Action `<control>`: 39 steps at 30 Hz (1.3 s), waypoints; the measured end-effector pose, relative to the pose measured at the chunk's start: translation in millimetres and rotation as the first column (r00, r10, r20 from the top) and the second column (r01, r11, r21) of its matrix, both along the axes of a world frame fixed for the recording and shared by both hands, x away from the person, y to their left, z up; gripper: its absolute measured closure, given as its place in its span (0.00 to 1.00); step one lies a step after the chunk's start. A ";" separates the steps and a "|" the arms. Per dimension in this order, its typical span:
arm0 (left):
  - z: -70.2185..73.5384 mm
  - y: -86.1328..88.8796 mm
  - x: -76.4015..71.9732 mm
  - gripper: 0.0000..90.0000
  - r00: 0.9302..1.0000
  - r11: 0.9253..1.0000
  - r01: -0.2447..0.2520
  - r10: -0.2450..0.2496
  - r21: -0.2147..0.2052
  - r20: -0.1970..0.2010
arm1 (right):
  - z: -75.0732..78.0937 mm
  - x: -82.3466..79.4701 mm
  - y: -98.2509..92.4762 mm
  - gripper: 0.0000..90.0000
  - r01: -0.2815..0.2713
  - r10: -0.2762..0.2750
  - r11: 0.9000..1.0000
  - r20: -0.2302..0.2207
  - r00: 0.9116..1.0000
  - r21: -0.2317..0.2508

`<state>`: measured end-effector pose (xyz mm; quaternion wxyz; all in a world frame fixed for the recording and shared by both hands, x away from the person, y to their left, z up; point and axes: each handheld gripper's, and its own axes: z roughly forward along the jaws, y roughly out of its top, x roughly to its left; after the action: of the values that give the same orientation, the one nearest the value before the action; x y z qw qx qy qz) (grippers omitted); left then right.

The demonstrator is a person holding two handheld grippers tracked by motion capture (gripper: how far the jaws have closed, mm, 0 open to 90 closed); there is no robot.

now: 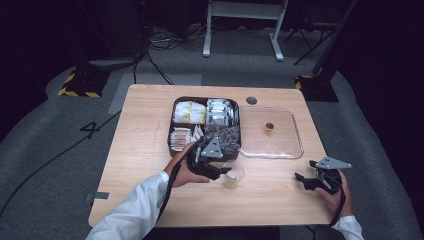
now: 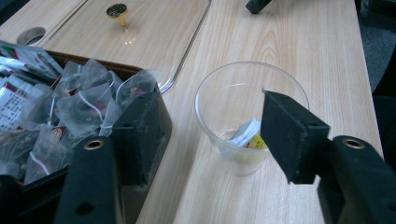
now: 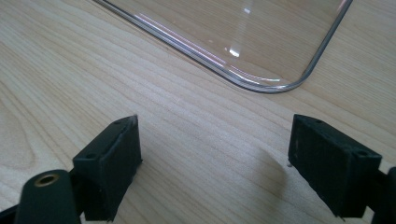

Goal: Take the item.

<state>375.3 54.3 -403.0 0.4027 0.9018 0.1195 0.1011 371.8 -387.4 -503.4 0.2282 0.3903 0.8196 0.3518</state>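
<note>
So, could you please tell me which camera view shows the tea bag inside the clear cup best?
The left gripper view: it looks into the clear cup, where the tea bag lies on the bottom. In the high view the cup is small and the bag is just a yellowish blur. The right gripper view shows table and lid.

table (image 1: 150, 150) — light wood | on it: compartment tray (image 1: 171, 125); clear lid (image 1: 280, 145); plastic cup (image 1: 234, 175)
</note>
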 end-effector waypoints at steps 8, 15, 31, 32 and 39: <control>3.6 10.6 -1.2 0.27 1.000 0.999 -0.029 0.029 0.019 0.000 | 0.0 0.2 -0.1 0.19 0.000 0.000 1.000 0.000 1.000 0.000; 6.6 20.1 -2.9 0.23 0.999 0.999 -0.043 0.043 0.016 0.013 | 0.0 0.1 0.0 0.19 0.000 0.000 1.000 0.000 1.000 0.000; 4.1 44.1 -9.7 0.20 0.996 0.996 -0.078 0.075 0.041 0.057 | 0.0 0.2 -0.2 0.19 0.000 0.000 1.000 0.000 1.000 0.000; 4.1 44.1 -9.7 0.20 0.996 0.996 -0.078 0.075 0.041 0.057 | 0.0 0.2 -0.2 0.19 0.000 0.000 1.000 0.000 1.000 0.000; -0.8 58.7 -13.6 0.20 0.990 0.991 -0.115 0.108 0.072 0.090 | 0.0 0.1 -0.1 0.19 0.000 0.000 1.000 -0.001 1.000 0.000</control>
<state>361.6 113.0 -403.8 0.3662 0.9034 0.1483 0.1667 371.8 -387.4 -503.4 0.2279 0.3906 0.8196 0.3518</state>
